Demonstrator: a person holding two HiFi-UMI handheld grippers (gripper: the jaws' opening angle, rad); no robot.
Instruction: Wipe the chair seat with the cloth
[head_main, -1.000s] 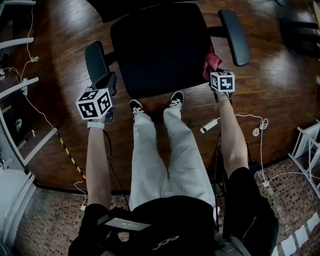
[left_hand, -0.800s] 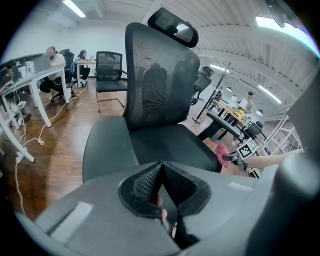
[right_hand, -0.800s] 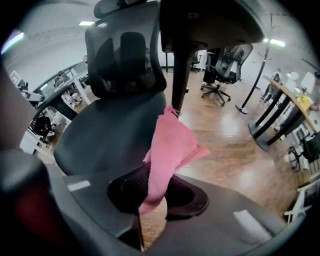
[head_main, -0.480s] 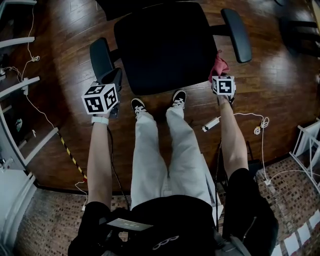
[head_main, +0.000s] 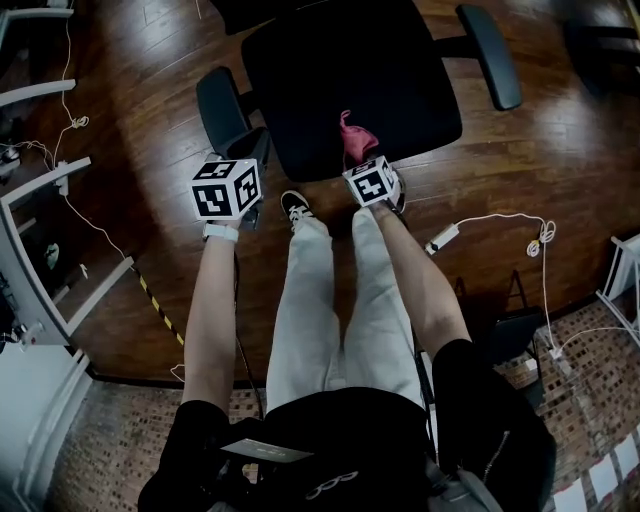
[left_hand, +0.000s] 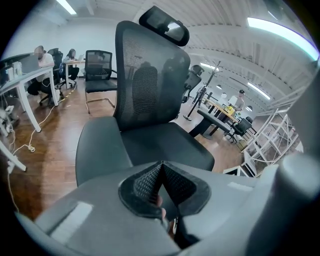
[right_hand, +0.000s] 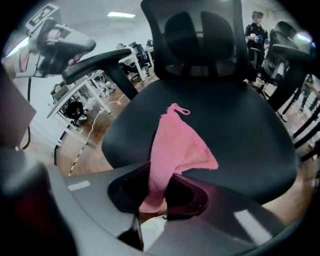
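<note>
Cloth (right_hand: 175, 145), pink, is hanging from the right gripper (right_hand: 159, 196), whose jaws are clenching one bunched end of it. The loose part is spreading forward over the front of the seat (right_hand: 230, 110). From the head view, the cloth (head_main: 352, 135) is sitting at the seat's (head_main: 350, 60) near edge, about midway across, with the right gripper (head_main: 360, 162) just behind it. Whether the cloth is pressing flat on the seat or only draping above it is not clear.

The left gripper (left_hand: 161, 172) is pointing across the chair with its jaws closed together on nothing. In the head view, the left gripper (head_main: 248, 158) is hovering near the front end of the left armrest (head_main: 222, 100). Whether it is touching the armrest cannot be told.

As for progress, the cloth is already in hand and at the seat, so the fetching is looking finished. The wiping itself is appearing to be only at its start. The cloth is covering a small patch at the front, and the middle, back and both sides are lying bare ahead of it. The dark seat is showing no streaks or marks, so nothing is proving that any part is done.
</note>
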